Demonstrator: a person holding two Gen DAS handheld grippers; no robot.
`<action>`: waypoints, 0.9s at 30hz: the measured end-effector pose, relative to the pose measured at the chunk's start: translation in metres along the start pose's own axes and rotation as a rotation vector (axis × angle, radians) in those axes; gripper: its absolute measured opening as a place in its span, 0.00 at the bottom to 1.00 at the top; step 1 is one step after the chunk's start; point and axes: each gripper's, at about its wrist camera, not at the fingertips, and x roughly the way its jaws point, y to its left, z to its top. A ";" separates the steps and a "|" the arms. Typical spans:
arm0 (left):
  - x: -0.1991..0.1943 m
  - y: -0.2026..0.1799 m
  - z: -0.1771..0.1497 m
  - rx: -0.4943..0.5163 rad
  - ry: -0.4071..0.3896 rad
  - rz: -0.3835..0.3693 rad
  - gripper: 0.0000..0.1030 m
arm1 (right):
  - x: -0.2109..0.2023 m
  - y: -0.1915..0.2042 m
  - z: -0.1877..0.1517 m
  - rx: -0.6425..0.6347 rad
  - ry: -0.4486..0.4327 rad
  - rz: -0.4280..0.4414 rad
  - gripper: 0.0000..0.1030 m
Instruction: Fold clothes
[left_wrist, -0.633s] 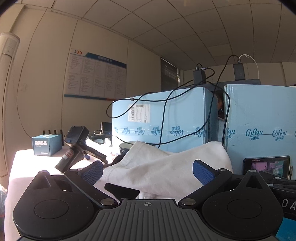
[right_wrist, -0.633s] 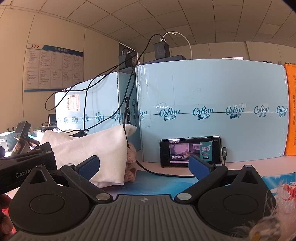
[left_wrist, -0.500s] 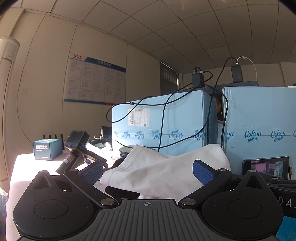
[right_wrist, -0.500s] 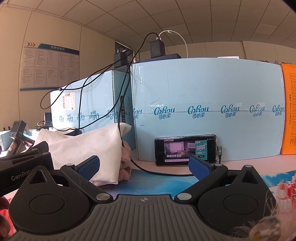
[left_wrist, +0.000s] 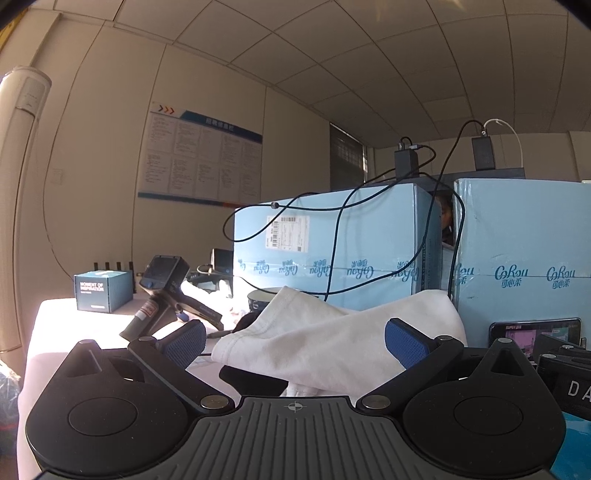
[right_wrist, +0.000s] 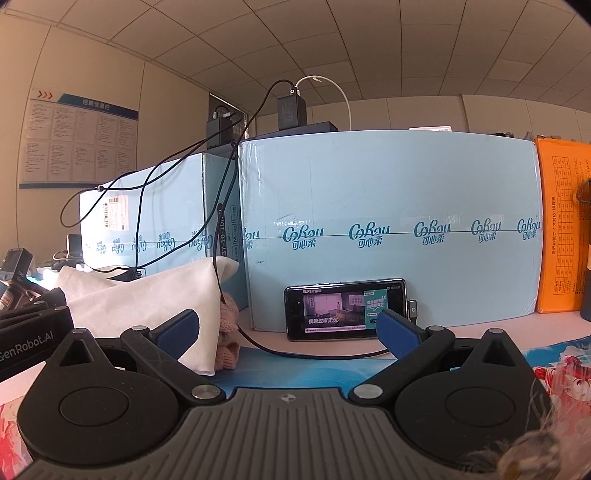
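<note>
White garment (left_wrist: 332, 332) heaped mid-frame btwn & just beyond left gripper (left_wrist: 295, 338) tips; in right view at centre-left, by right gripper (right_wrist: 288, 330). Both spread wide, holding nothing.

Both wrist views have been tilted upward since the earlier pictures, so more ceiling is seen. In the left wrist view the white garment (left_wrist: 332, 332) is seen lower in the picture, and the wall board (left_wrist: 201, 162) lower as well. In the right wrist view the phone (right_wrist: 345, 309) and the blue boxes (right_wrist: 388, 229) are seen lower and slightly further left, with the orange box (right_wrist: 561, 229) at the right more exposed.
</note>
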 end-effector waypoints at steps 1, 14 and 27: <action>0.000 0.000 0.000 0.000 -0.002 0.001 1.00 | -0.001 0.001 0.000 -0.004 -0.006 -0.002 1.00; -0.001 0.001 0.000 -0.004 -0.002 -0.007 1.00 | 0.004 0.006 0.000 -0.028 0.018 -0.001 1.00; -0.004 0.005 0.000 -0.029 -0.017 -0.024 1.00 | 0.001 0.004 0.000 -0.020 0.004 -0.005 1.00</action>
